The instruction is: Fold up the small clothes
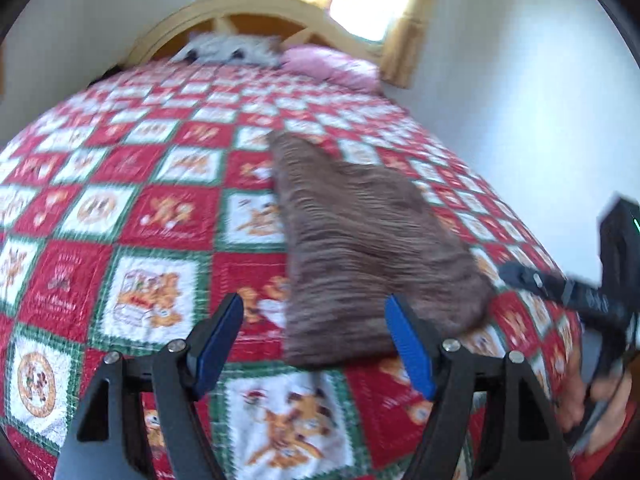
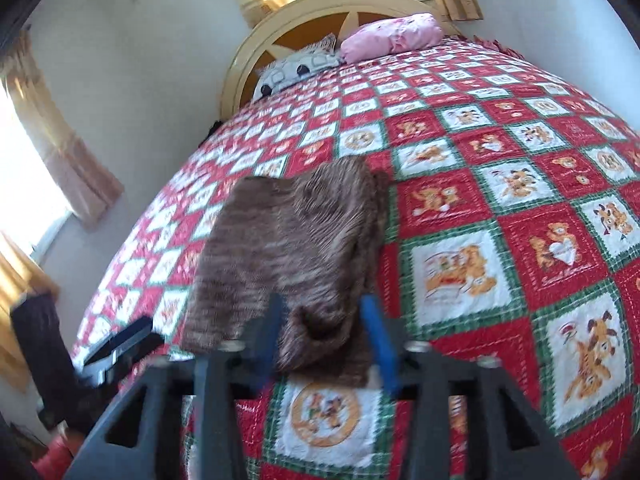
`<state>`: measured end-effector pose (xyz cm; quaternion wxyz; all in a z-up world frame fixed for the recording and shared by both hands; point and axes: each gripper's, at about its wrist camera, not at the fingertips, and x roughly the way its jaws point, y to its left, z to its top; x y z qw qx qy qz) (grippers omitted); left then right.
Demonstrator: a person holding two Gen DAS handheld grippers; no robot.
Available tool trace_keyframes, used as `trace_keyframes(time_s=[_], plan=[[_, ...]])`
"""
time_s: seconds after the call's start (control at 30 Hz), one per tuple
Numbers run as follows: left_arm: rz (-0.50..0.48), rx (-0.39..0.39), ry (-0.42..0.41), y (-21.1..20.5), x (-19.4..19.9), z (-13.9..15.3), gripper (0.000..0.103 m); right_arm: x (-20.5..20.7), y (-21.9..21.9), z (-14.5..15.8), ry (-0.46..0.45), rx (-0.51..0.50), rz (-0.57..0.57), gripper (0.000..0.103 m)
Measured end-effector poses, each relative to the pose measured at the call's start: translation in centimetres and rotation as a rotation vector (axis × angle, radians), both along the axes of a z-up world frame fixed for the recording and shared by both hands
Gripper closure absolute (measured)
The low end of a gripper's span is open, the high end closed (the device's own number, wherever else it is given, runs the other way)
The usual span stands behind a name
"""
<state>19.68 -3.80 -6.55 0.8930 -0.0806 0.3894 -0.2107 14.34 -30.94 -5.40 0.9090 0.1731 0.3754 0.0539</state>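
A small brown knit garment (image 1: 360, 240) lies folded lengthwise on the red, white and green patchwork quilt (image 1: 140, 208). My left gripper (image 1: 316, 336) is open and empty, its blue pads just above the garment's near edge. In the right wrist view the same garment (image 2: 296, 240) lies ahead, and my right gripper (image 2: 324, 340) is open with its fingers either side of the garment's near corner, not closed on it. The right gripper also shows at the right edge of the left wrist view (image 1: 592, 304); the left gripper shows at the left of the right wrist view (image 2: 120, 344).
A pink pillow (image 1: 336, 64) and a grey patterned pillow (image 1: 232, 50) lie by the wooden headboard (image 1: 248, 8). White walls and curtained windows (image 2: 36, 184) surround the bed. The bed's edge runs close by on the right in the left wrist view.
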Motion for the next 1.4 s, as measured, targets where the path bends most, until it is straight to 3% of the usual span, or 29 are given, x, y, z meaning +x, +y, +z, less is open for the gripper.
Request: trace_keyframes(time_s=[0.07, 0.13, 0.17, 0.2, 0.23, 0.33, 0.5, 0.6, 0.67, 0.8, 0.93, 1.07, 1.2, 1.27, 1.33, 1.4], plan=[[0.011, -0.009, 0.018, -0.1, 0.9, -0.6, 0.027, 0.0, 0.7, -0.7, 0.009, -0.005, 0.027, 0.048], [0.025, 0.039, 0.008, -1.1, 1.5, -1.2, 0.027, 0.5, 1.5, -1.4, 0.027, -0.074, -0.002, 0.049], [0.034, 0.075, 0.014, -1.7, 1.8, -1.7, 0.027, 0.7, 1.7, -1.7, 0.044, -0.104, -0.02, 0.055], [0.047, 0.101, 0.027, -1.8, 1.9, -2.0, 0.027, 0.9, 1.8, -2.4, 0.079, -0.13, -0.034, 0.081], [0.062, 0.118, 0.048, -1.9, 2.3, -2.5, 0.027, 0.9, 1.7, -3.0, 0.101, -0.128, -0.042, 0.087], [0.089, 0.086, 0.108, -1.5, 2.6, -4.3, 0.027, -0.3, 1.2, -3.9, 0.086, -0.107, -0.052, 0.087], [0.056, 0.171, 0.054, -1.9, 1.6, -4.4, 0.025, -2.5, 0.8, -4.9, 0.071, -0.109, -0.041, 0.087], [0.038, 0.145, 0.06, -0.8, 1.1, -3.4, 0.026, -2.9, 0.8, -4.5, 0.09, -0.126, -0.007, 0.087], [0.058, 0.128, 0.035, 0.1, 1.6, -1.8, 0.027, -3.0, 0.7, -3.6, 0.107, -0.142, 0.038, 0.087], [0.097, 0.152, -0.091, -0.4, 3.5, 1.6, 0.027, -2.8, 0.3, 0.4, -0.019, -0.183, 0.043, 0.087], [0.115, 0.148, -0.088, -2.7, 7.3, 2.3, 0.027, 2.0, 0.9, 2.8, -0.069, -0.215, 0.043, 0.087], [0.156, 0.148, -0.02, -5.0, 11.5, 0.4, 0.027, 8.0, 1.4, 0.7, -0.021, -0.226, 0.04, 0.087], [0.167, 0.218, 0.033, -6.0, 13.1, -2.4, 0.025, 10.6, 1.6, -2.3, 0.035, -0.275, 0.019, 0.087], [0.161, 0.203, 0.048, -5.8, 13.1, -4.0, 0.018, 10.7, 1.1, -4.3, 0.051, -0.274, 0.001, 0.087], [0.181, 0.178, 0.065, -5.4, 13.0, -4.4, 0.008, 10.6, 0.4, -4.7, 0.03, -0.239, -0.005, 0.087], [0.19, 0.18, 0.081, -5.5, 13.2, -4.5, 0.004, 10.5, 0.4, -4.7, 0.026, -0.237, -0.006, 0.087]])
